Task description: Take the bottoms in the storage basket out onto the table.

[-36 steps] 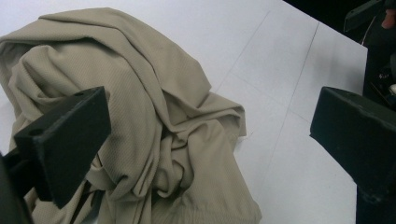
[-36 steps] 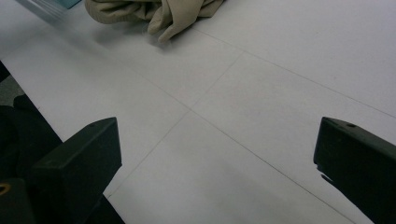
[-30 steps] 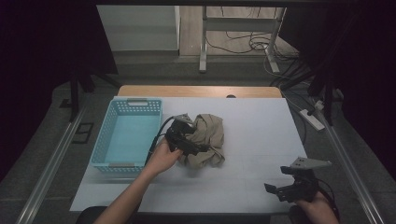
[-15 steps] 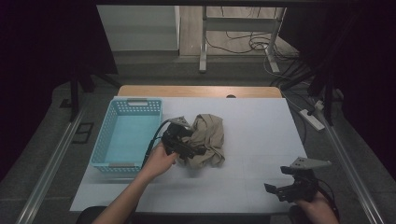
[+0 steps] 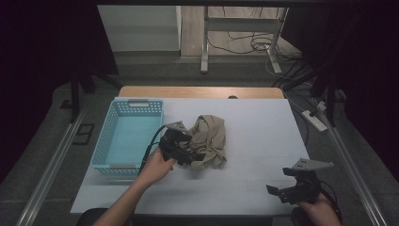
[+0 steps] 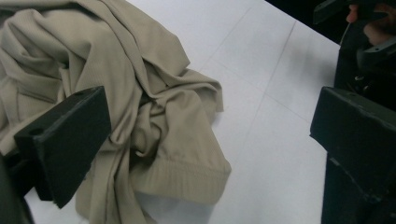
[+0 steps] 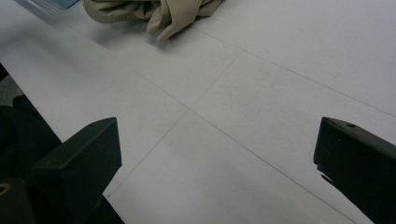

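A light blue plastic basket (image 5: 123, 136) with a perforated wall stands on the left part of the white counter (image 5: 263, 127), and its floor shows bare, with nothing lying in it. Just to its right lies a crumpled beige sweater (image 5: 209, 141) (its ribbed hem turned toward the near edge in the left gripper view), heaped in folds on the counter and outside the basket. The left tool (image 5: 184, 151) sits at the sweater's left edge, its jaws spread wide apart, one jaw over the fabric (image 6: 140, 93) and nothing clamped. The right tool (image 5: 281, 192) rests near the counter's near right corner, well apart from the sweater, jaws likewise wide apart over bare counter.
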`<state>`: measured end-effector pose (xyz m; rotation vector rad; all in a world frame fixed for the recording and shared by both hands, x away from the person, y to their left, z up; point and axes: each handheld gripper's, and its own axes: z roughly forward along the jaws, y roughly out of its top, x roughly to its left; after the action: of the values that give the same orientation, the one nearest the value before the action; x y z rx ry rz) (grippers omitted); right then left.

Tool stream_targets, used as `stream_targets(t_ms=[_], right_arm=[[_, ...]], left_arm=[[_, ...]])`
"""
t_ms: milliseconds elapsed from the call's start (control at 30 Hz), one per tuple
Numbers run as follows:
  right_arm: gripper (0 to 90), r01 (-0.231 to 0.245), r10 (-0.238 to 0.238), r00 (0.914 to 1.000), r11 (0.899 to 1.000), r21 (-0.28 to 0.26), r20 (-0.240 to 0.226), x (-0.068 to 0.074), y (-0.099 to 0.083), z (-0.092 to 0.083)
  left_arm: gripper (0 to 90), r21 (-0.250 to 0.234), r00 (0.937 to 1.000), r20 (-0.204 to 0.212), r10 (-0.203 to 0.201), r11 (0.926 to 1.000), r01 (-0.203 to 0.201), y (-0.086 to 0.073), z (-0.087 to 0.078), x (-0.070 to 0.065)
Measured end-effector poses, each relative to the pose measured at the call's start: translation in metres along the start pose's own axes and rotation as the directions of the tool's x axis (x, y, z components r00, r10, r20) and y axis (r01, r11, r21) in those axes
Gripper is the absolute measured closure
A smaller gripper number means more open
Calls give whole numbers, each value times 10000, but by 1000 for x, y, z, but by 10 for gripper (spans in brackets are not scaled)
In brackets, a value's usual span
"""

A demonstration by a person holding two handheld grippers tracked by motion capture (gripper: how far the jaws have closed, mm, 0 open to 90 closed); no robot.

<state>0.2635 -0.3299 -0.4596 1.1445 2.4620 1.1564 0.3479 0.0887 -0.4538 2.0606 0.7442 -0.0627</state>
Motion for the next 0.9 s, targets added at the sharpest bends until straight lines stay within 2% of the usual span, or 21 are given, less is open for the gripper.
stream_targets(t_ms=[433, 667, 900], right_arm=[[10, -1, 1, 10000, 10000, -19, 30, 0, 0, 0], [10, -3, 3, 10000, 10000, -18, 28, 0, 0, 0], [10, -19, 19, 10000, 10000, -26, 45, 0, 0, 0]], left_arm=[[0, -64, 9999, 162, -34, 10000, 35, -9, -10, -6], [0, -81, 9990, 305, -312, 9995, 315, -16, -15, -7], [0, -119, 9988, 263, -418, 9990, 421, -22, -23, -8]])
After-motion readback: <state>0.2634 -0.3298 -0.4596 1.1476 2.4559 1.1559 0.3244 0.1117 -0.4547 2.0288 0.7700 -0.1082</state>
